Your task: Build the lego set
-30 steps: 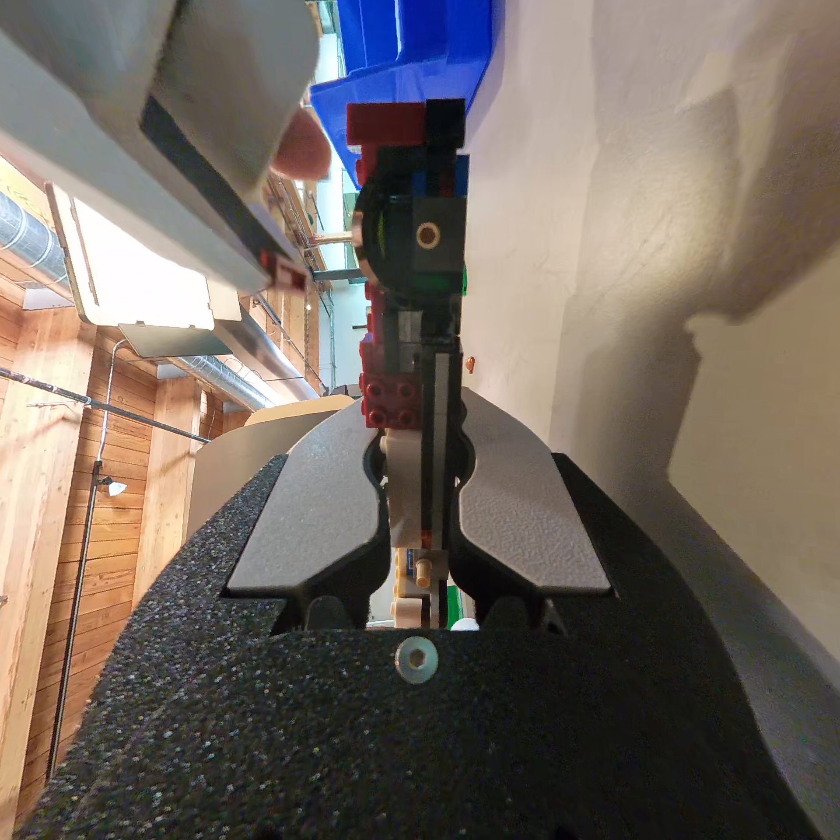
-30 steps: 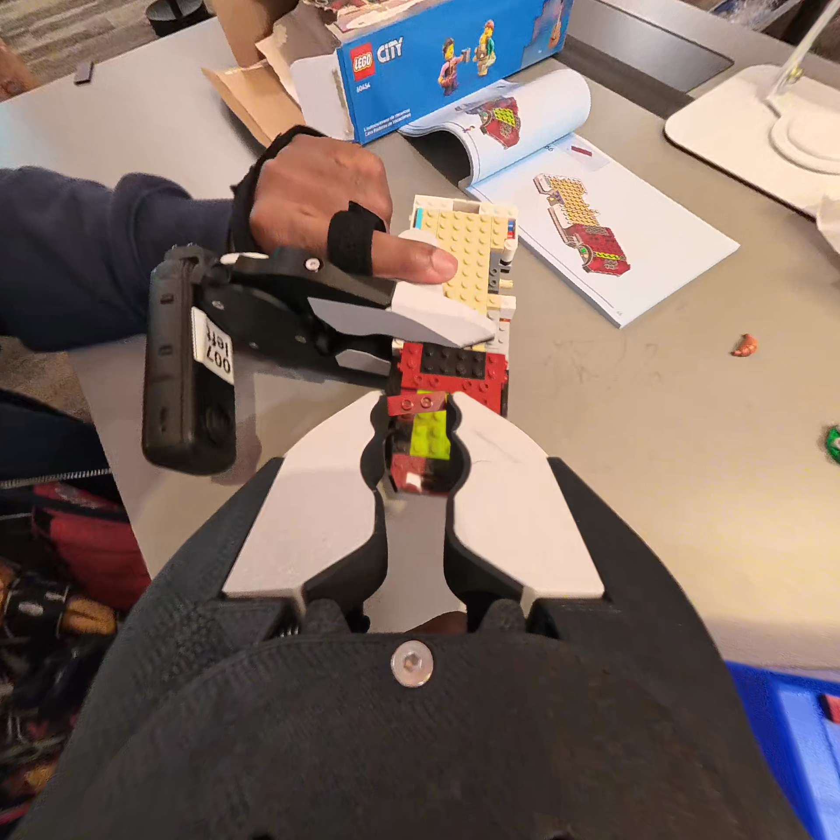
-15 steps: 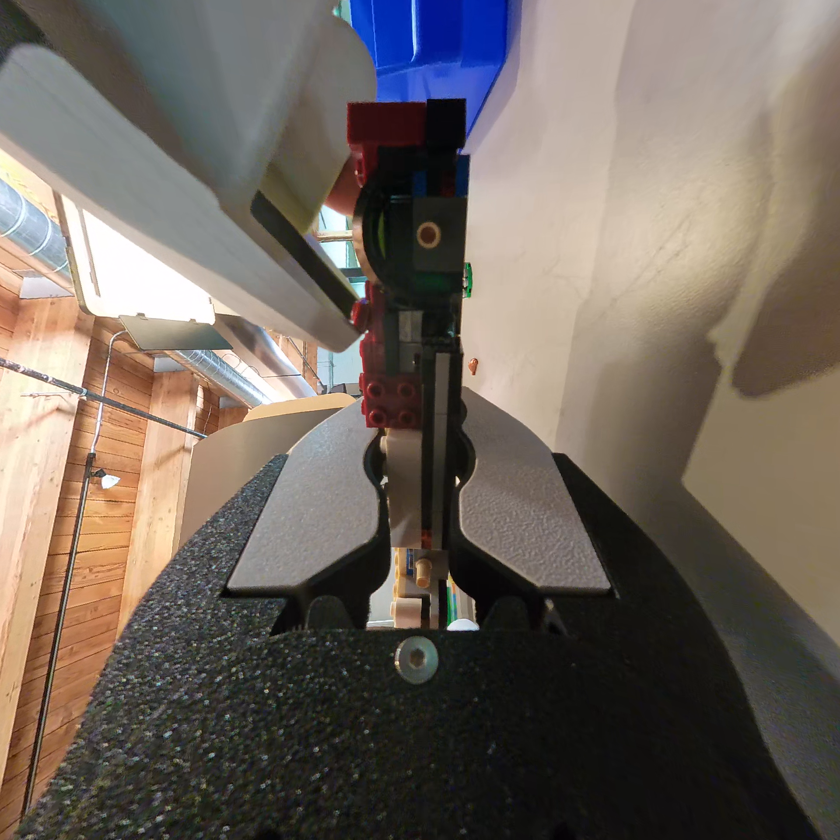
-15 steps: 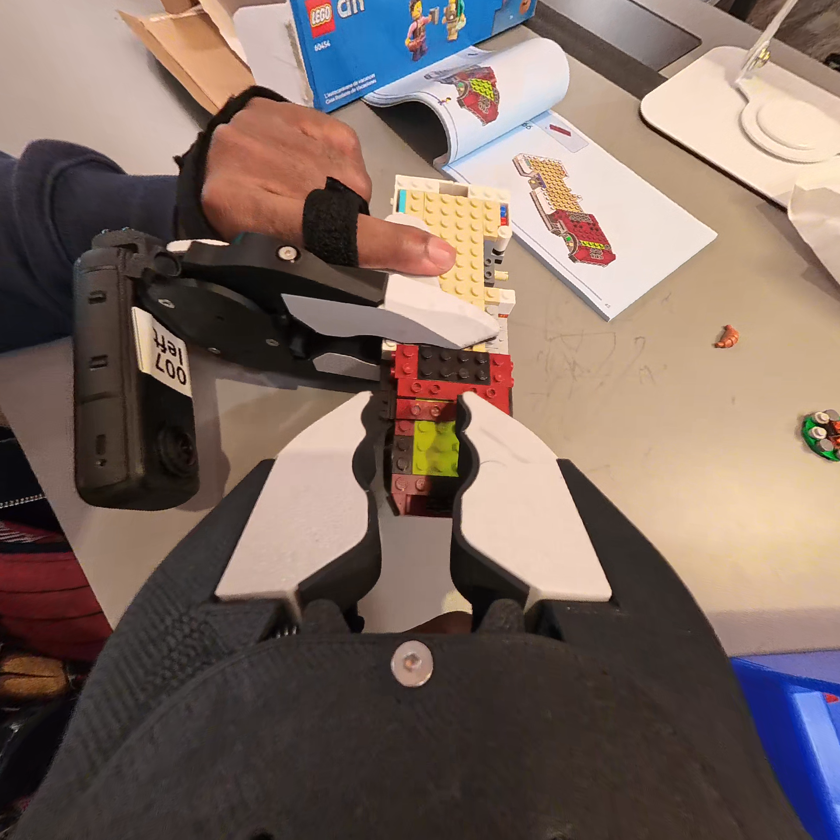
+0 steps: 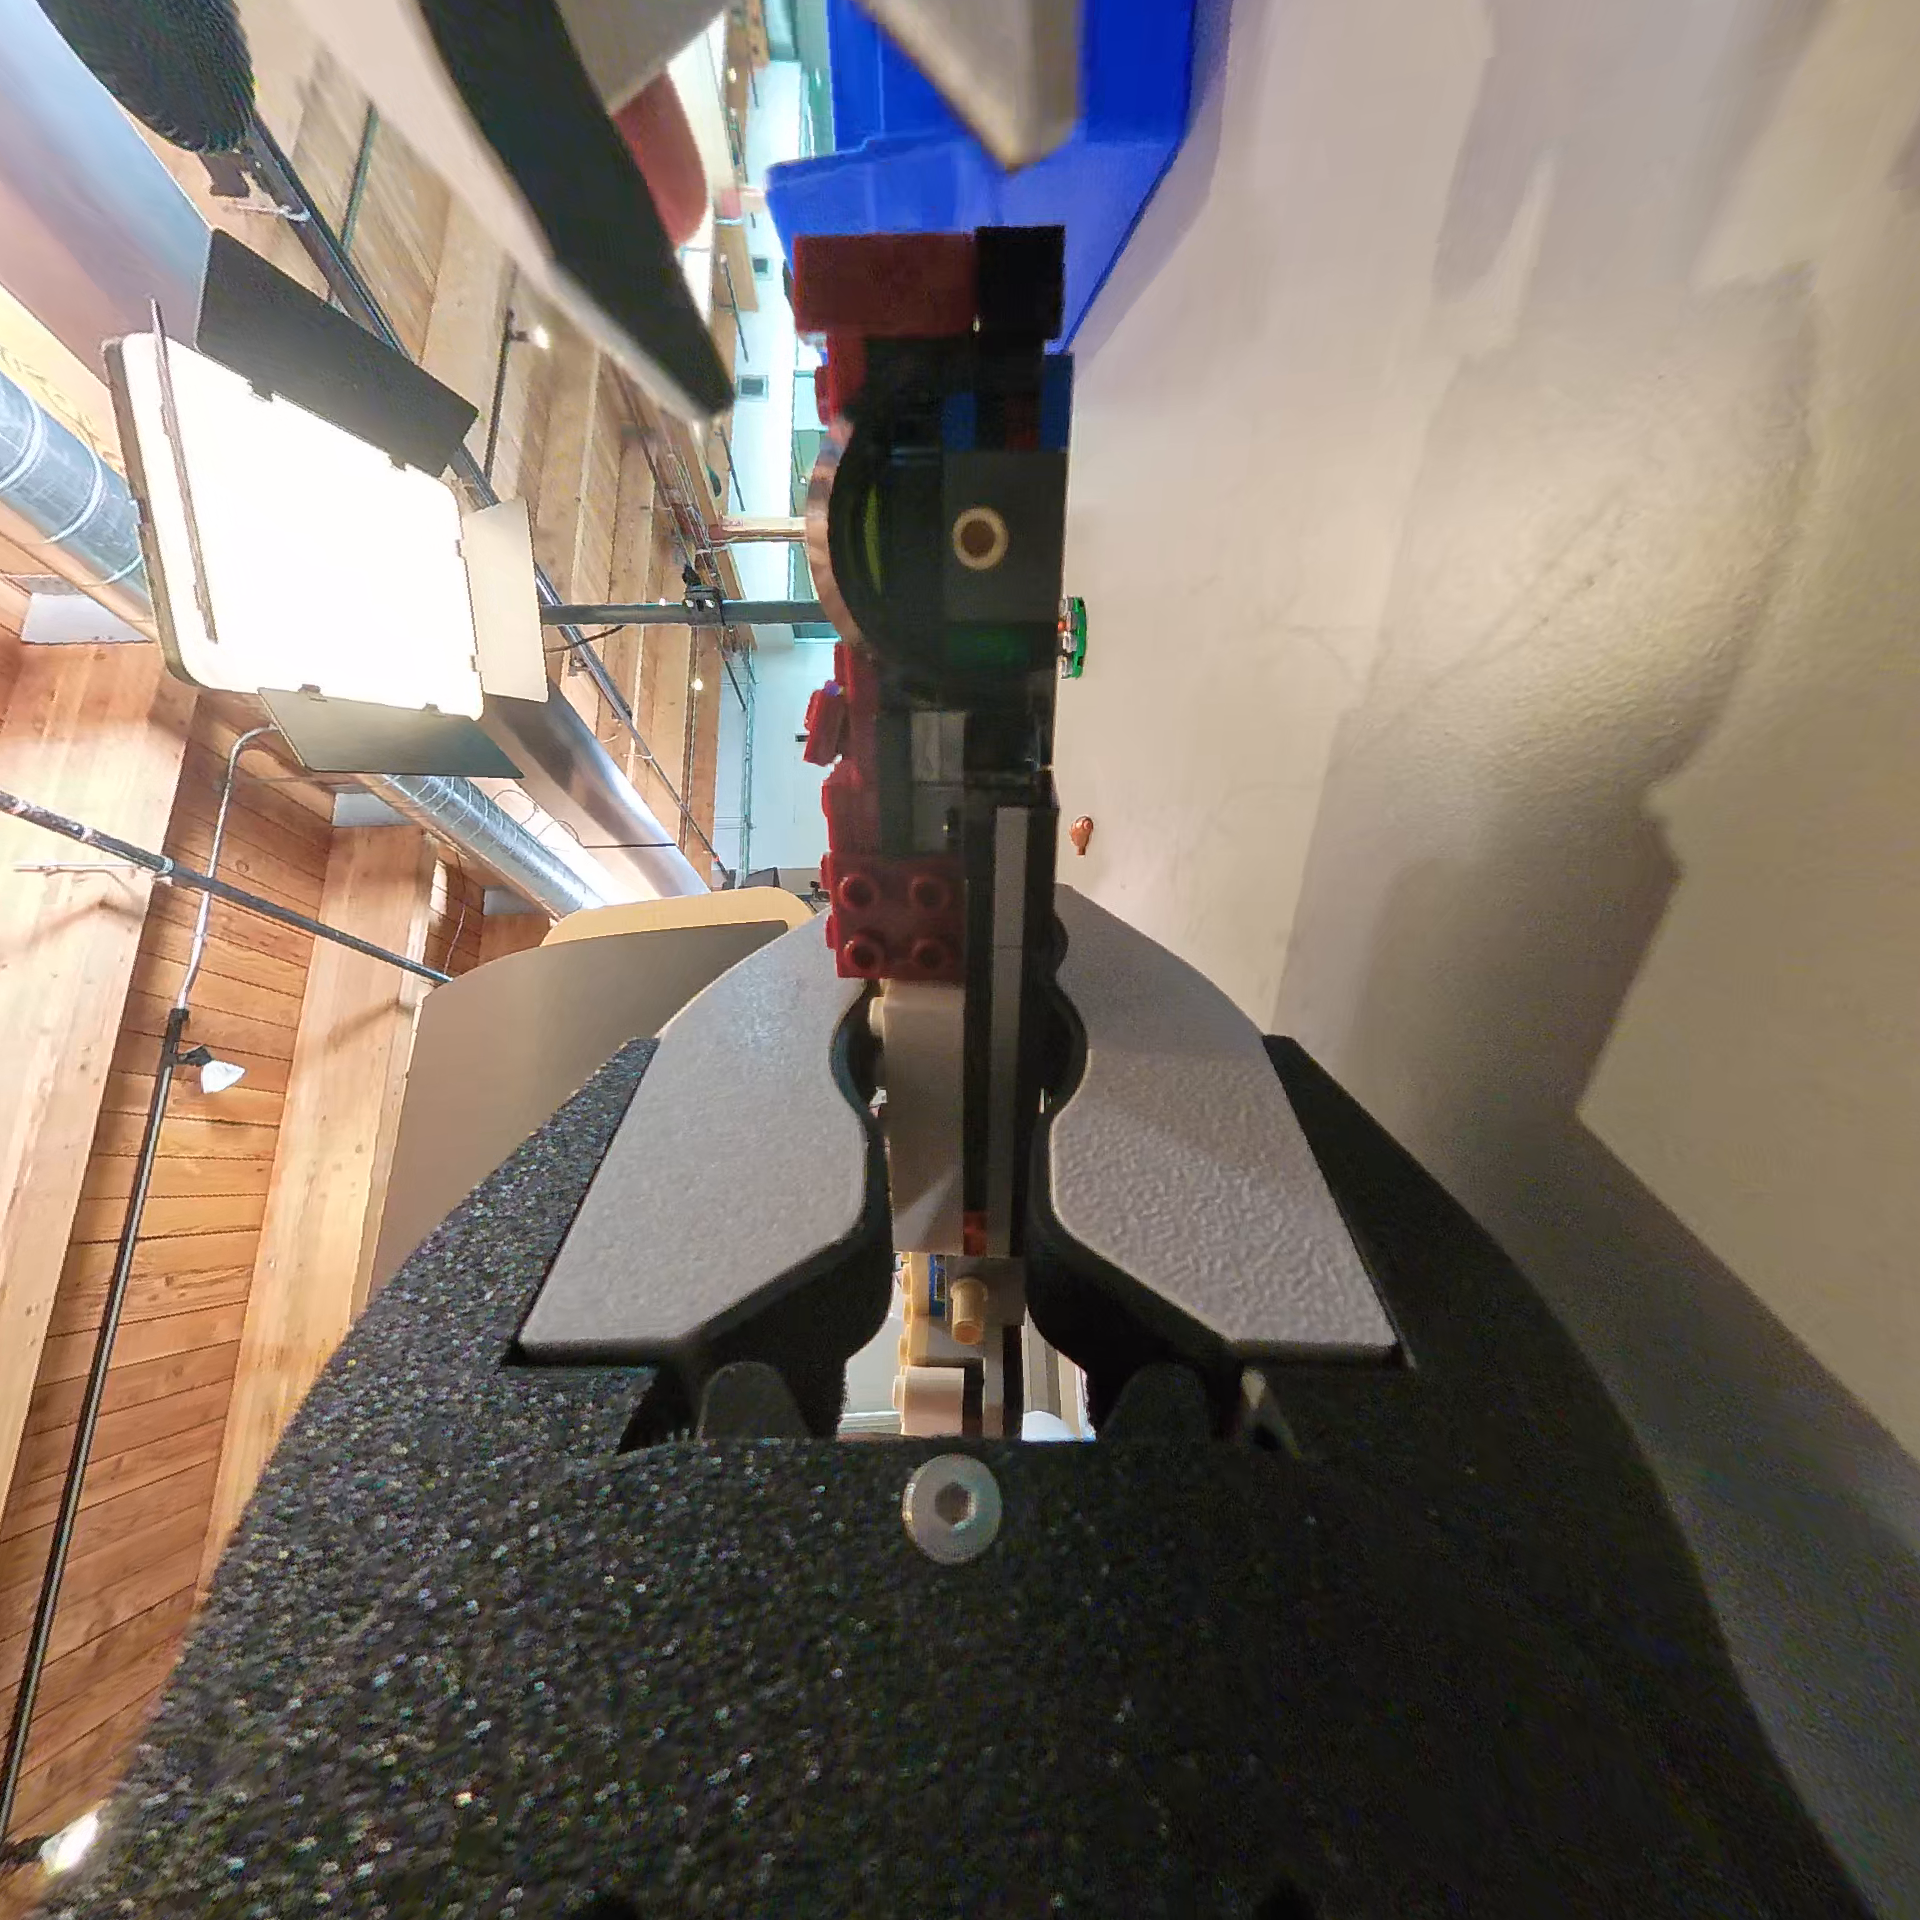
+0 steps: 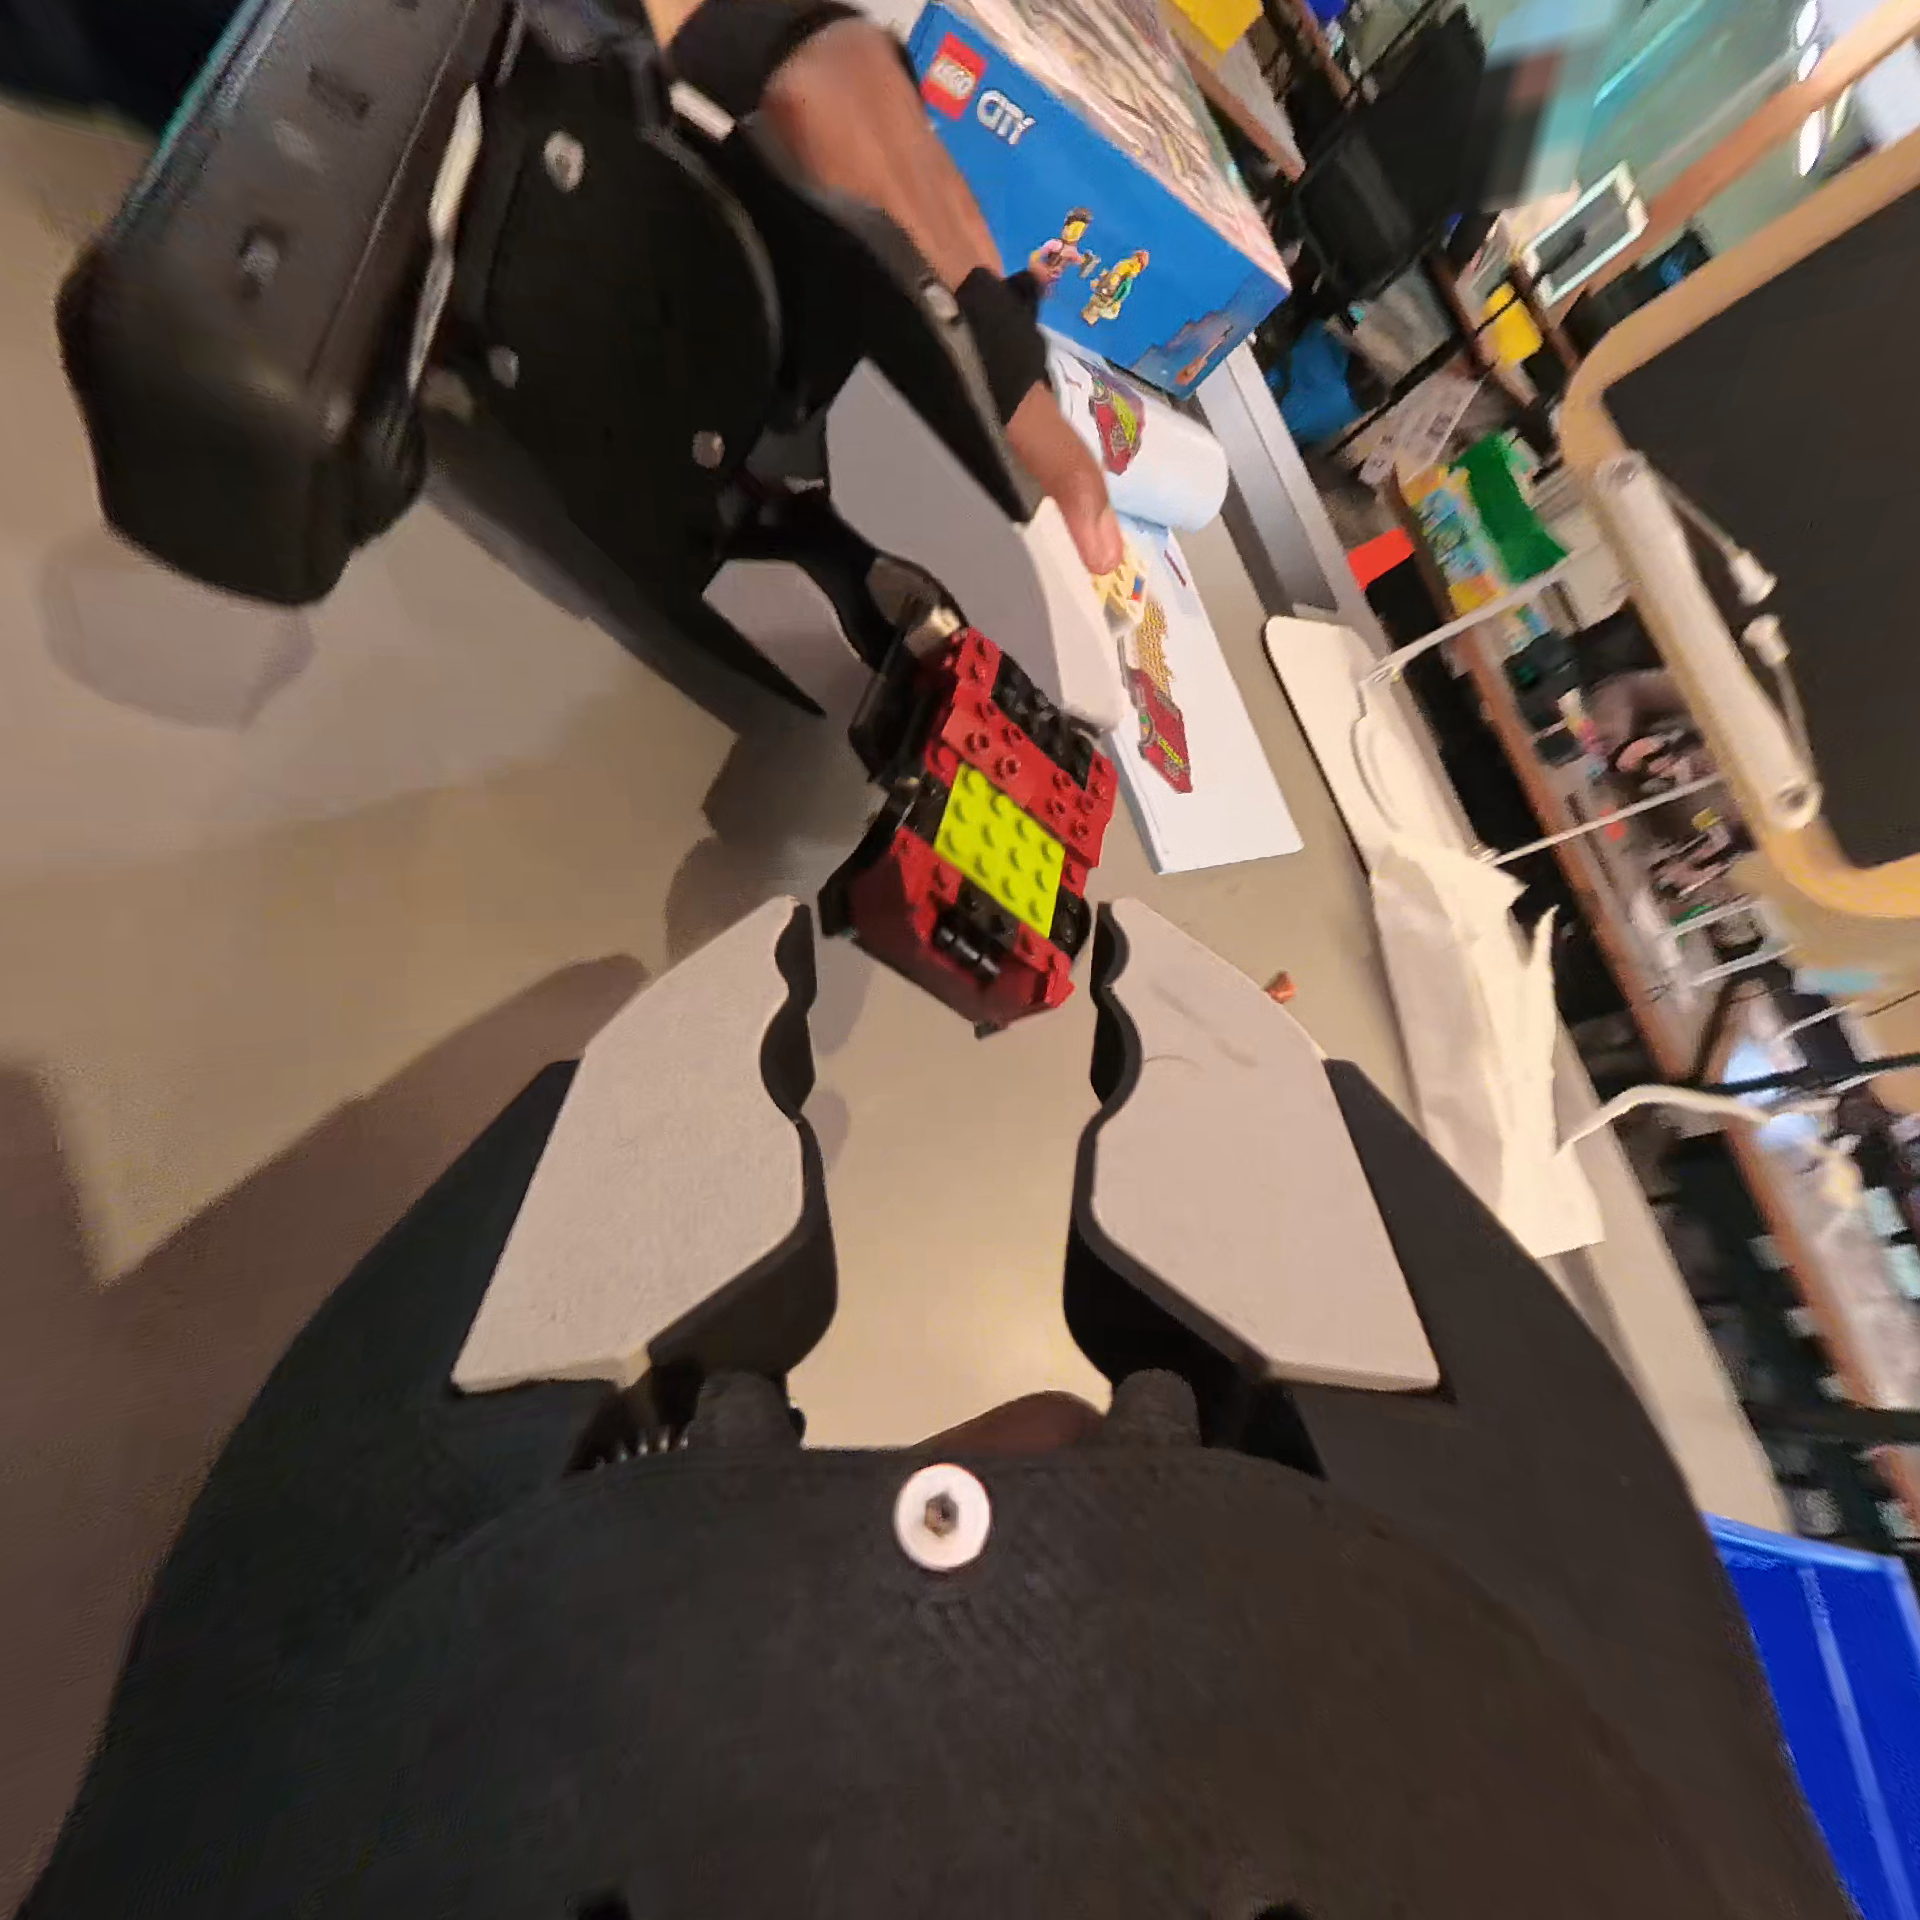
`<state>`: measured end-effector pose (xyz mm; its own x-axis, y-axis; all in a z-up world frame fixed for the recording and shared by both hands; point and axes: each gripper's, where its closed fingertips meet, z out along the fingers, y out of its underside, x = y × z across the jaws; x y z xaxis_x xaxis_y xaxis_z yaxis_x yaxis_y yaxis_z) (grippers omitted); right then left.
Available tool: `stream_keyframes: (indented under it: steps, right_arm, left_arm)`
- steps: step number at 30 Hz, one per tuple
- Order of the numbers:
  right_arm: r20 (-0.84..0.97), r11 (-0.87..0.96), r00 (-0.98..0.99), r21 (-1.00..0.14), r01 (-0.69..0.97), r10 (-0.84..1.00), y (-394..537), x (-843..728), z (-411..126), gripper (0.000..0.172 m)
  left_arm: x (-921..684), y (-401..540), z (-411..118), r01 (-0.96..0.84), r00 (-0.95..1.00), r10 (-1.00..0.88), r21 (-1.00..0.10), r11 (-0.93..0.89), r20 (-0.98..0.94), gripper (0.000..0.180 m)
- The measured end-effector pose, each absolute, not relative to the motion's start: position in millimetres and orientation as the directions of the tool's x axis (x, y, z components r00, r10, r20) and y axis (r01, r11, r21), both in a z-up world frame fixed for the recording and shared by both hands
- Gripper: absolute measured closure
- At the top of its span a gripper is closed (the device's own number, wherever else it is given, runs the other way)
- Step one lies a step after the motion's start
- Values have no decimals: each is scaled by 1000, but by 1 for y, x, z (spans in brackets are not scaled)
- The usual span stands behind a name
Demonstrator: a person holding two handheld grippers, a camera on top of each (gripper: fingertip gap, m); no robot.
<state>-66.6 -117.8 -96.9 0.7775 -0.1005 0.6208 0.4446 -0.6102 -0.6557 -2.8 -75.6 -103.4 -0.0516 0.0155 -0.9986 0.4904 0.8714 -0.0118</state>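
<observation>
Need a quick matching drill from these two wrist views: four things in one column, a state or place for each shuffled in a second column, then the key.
Things:
1. left gripper
2. right gripper
3. blue box
4. instruction booklet

States or places:
A. jaws apart, pads clear of the brick model
B. lying open on the grey table
C. clamped on the brick model's far end
D. at the table's far side, beyond the booklet

Pairs: 1-C, 2-A, 3-D, 4-B
</observation>
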Motion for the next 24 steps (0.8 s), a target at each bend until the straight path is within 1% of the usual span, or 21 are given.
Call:
stream_keyframes:
  steps: [6,10,13,16,19,22,24]
  right_arm:
    - [816,-543,577,-499,675,-32,-118,-72,-97,119]
    - [862,-438,506,-463,771,-23,-105,-71,-90,116]
    - [878,-350,479,-453,820,-14,-90,-68,-91,111]
    - [911,-300,413,-399,867,-18,-71,-63,-92,107]
    - [939,-252,335,-343,905,-76,-53,-62,-85,103]
    - [957,-229,262,-284,931,-123,-38,-60,-83,99]
    - [961,-231,245,-270,935,-131,-34,-57,-85,99]
  left_arm:
    - [-5,-72,-102,489,-55,5,-23,872,-999,155]
    - [-3,-64,-100,473,-58,-6,-33,880,-998,155]
    - [1,-53,-96,447,-53,-11,-34,894,-999,155]
    - [7,-39,-94,414,-47,-14,-32,910,-999,155]
    - [12,-26,-91,384,-44,-21,-37,923,-999,155]
    - [19,-17,-90,362,-44,-31,-45,931,-999,155]
    - [21,-14,-92,353,-47,-30,-44,935,-998,155]
